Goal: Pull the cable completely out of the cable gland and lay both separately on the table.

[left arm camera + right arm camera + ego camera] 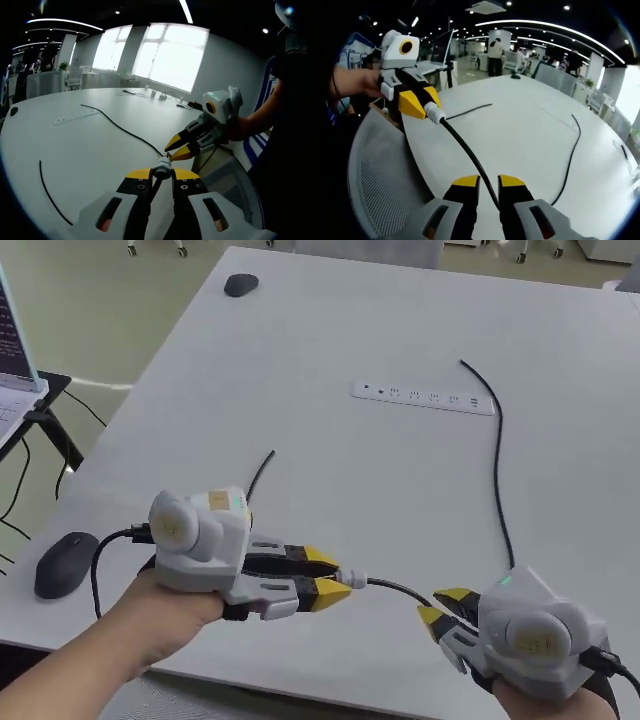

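**Gland and cable held off the near table edge**

1. Cable gland (pixel 354 581): a small white fitting held in the air over the near edge of the table (pixel 350 480), not resting on it. The left gripper (pixel 338 576) is clamped on it, with the yellow jaw tips pressed against both of its sides.
2. Cable (pixel 395 588): black, and seated in the gland. It spans the short gap to the right gripper (pixel 438 606) in a shallow arc and passes between that gripper's jaws. These jaws stand close on either side of the cable. I cannot tell whether they pinch it.
3. Gripper positions: the two grippers face each other, tip towards tip, near together and just above the table's front edge. A hand holds each one from the near side.
4. Open room: the white surface beyond the grippers is bare for a wide stretch. A short black wire (pixel 260 475) lies past the left gripper. A white power strip (pixel 424 398) lies further back, and its black lead (pixel 497 470) curves down towards the right gripper's side.
5. Table edges: a dark mouse (pixel 66 564) sits at the left edge, near the left hand. A second mouse (pixel 241 284) sits at the far corner. A laptop (pixel 15 360) stands on a stand off the table's left side.
6. Below the near edge: a grey mesh chair seat (pixel 385 190) is visible in the right gripper view.
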